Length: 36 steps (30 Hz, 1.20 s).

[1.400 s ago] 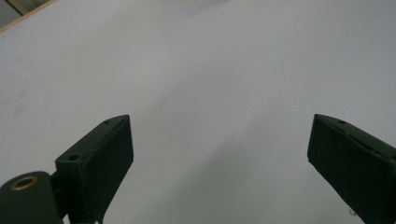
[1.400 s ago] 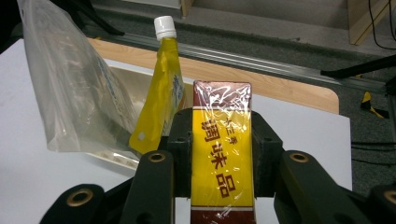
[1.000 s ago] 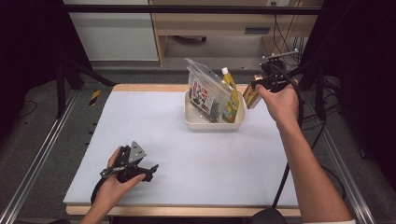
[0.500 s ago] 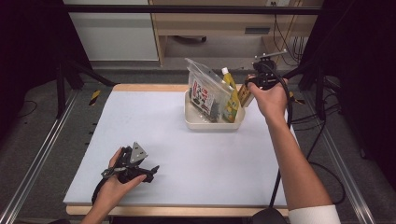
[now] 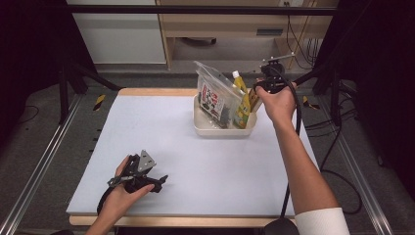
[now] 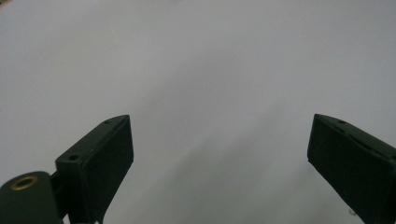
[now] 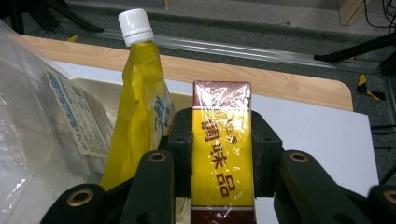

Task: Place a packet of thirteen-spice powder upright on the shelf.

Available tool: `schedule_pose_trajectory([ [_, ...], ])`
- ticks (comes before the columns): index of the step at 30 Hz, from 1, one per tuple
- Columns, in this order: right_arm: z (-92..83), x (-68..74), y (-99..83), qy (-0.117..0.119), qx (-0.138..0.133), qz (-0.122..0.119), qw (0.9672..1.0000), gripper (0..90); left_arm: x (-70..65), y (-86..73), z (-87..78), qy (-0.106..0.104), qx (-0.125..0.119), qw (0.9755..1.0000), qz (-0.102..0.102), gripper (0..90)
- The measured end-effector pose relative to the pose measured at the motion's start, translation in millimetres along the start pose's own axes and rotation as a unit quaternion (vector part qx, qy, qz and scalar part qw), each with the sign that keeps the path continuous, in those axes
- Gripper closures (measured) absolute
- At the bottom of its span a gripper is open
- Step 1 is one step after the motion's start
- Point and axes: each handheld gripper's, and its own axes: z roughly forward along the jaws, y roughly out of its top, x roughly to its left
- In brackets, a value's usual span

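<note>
Seasoning box (image 7: 223, 158) clamped in right tongs (image 7: 219, 154), at bin's (image 5: 222, 131) right rim.
Not yet dropped in; left tongs (image 6: 219, 154) gape empty near counter's (image 5: 161, 132) front edge.

The right gripper (image 5: 258, 90), clamped on the box (image 5: 254, 99), has come in from beside the tub (image 5: 222, 129) and sunk, so the box now stands against the yellow pouch (image 5: 242, 98) at the tub's right end.

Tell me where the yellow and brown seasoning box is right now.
The seasoning box is clamped in the right tongs, at the right end of the white tub at the table's far right, beside the yellow spouted pouch.
</note>
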Motion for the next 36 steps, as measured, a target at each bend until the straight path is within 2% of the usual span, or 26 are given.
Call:
schedule_pose_trajectory([
  [20,16.2,7.3,-4.9,0.004,0.012,0.005,0.9999,68.1,0.4,-0.4,0.0,-0.002,0.005,1.0,0.006,7.2],
  [31,21.8,8.2,-7.1,-0.006,0.02,0.0,0.9998,68.1,0.3,-0.5,-0.4,-0.002,0.003,1.0,0.003,7.2],
  [36,23.9,8.8,-8.0,-0.015,0.026,0.001,0.9996,68.1,0.2,-0.2,-0.3,-0.004,0.006,0.9999,0.008,7.2],
])
